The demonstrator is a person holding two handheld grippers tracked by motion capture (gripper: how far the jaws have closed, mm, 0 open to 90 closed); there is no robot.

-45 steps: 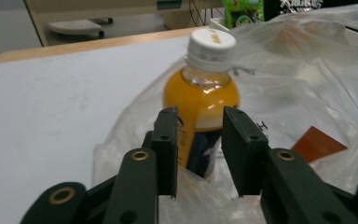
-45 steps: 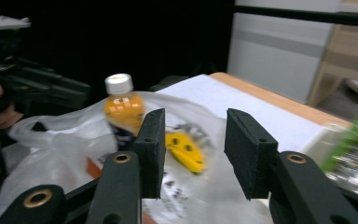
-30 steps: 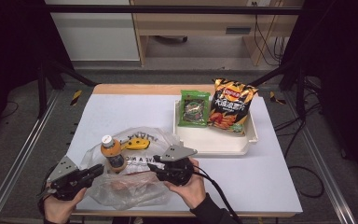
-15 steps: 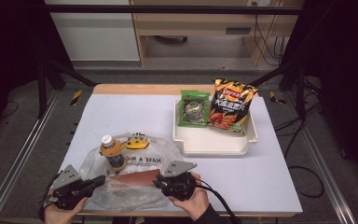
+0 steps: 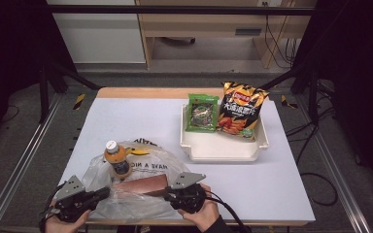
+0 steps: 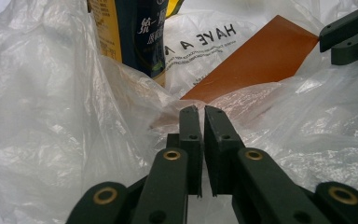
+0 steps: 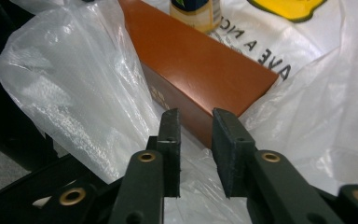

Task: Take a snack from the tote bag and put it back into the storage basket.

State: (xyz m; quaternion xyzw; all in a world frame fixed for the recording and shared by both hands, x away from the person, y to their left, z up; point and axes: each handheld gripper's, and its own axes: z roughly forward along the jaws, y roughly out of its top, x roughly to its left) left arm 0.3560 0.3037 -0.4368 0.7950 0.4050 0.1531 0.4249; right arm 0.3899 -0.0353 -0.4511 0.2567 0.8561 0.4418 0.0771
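A clear plastic bag [image 5: 150, 162] printed "HAVE A NICE" lies at the table's front left. In it stand an orange drink bottle [image 5: 117, 160] and a flat brown box [image 5: 143, 186]. My left gripper [image 5: 104, 192] is at the bag's left front edge. Its jaws [image 6: 201, 112] are almost together on a bunched fold of the bag [image 6: 51, 116], having just eased open slightly. My right gripper [image 5: 167, 195] is at the box's right end. Its jaws [image 7: 196, 116] stand a little apart and have just been opening, with bag film [image 7: 74, 88] and the corner of the box [image 7: 200, 70] between them.
At the back right, a white tray [image 5: 221, 150] holds a green snack packet [image 5: 202, 112] and an orange chips bag [image 5: 238, 109]. Both hands are at the table's front edge. Bare white tabletop [image 5: 136, 116] lies behind the plastic bag.
Both grippers have come lower and nearer the front edge, the right more than the left. The bag's near side has sunk and spread flatter with them.
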